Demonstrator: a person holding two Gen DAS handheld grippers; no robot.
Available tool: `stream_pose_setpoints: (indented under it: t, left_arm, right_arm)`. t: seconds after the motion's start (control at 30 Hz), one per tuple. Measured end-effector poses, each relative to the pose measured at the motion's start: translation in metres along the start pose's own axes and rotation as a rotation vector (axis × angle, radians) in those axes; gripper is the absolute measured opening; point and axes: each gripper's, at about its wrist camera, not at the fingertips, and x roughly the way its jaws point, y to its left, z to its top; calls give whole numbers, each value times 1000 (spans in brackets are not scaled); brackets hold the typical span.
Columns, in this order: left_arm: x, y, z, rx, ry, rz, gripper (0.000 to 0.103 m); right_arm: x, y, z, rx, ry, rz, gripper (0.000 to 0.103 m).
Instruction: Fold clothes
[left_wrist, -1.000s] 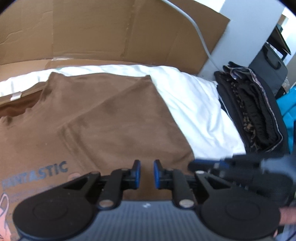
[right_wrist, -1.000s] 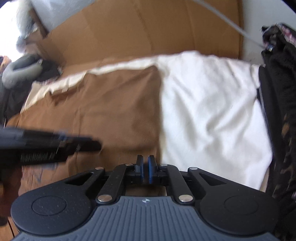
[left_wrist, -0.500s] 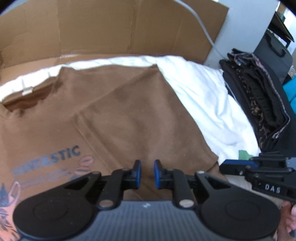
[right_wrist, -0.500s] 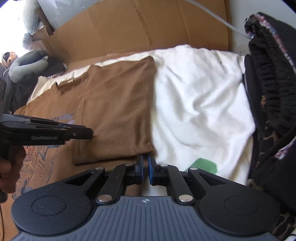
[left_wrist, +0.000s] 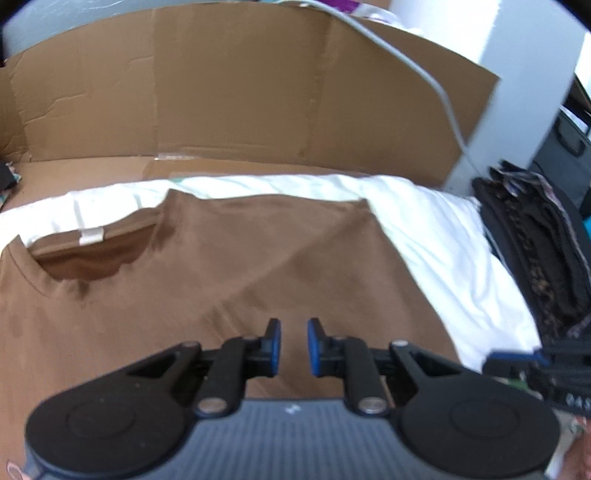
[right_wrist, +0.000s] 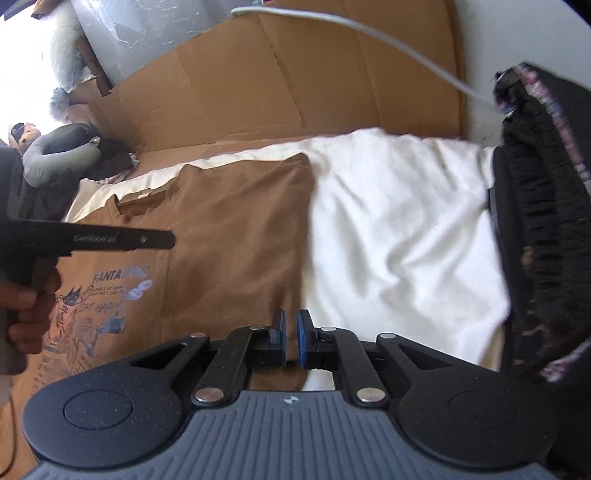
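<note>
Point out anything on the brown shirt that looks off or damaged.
The brown shirt has darker blotches below the neckline, trailing down like a damp patch or stain; blur leaves the cause unclear. Its right side is folded over the print, partly hiding it. No tears visible.

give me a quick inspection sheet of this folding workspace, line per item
surface: white sheet over flattened cardboard
job's things: brown t-shirt lying flat, printed side up, right side folded over the print, collar away from the grippers
clutter: dark clothes pile at the sheet's right edge
grippers: left gripper open, holding nothing; right gripper slightly open, holding nothing, over the shirt's right edge
cables: grey cable running across the cardboard
surroundings: grey cushion far left, white wall
</note>
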Motion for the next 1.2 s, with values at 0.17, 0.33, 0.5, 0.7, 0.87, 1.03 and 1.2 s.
stream_pose_setpoints:
  t: [0.17, 0.33, 0.5, 0.7, 0.87, 1.03, 1.2]
  left_arm:
    - [21, 29, 5, -58, 28, 107, 16]
    - [26, 53, 3, -127, 12, 84, 14]
    - [19, 63, 9, -135, -6, 109, 14]
    - [4, 75, 14, -166, -19, 77, 29]
    - [-14, 77, 19, -165, -36, 101, 82]
    - [-35, 80, 21, -134, -11, 98, 101]
    - [-67, 80, 19, -120, 40, 136, 101]
  right_arm:
    - [22, 7, -5, -49, 39, -53, 8]
    - [26, -3, -5, 0, 51, -82, 12]
    - [17, -1, -4, 20, 50, -98, 12]
    - [8, 8, 3, 8, 29, -99, 15]
    - [1, 20, 14, 2, 34, -89, 68]
    - [-13, 33, 30, 25, 53, -122, 98]
    - [-27, 56, 43, -10, 142, -115, 103]
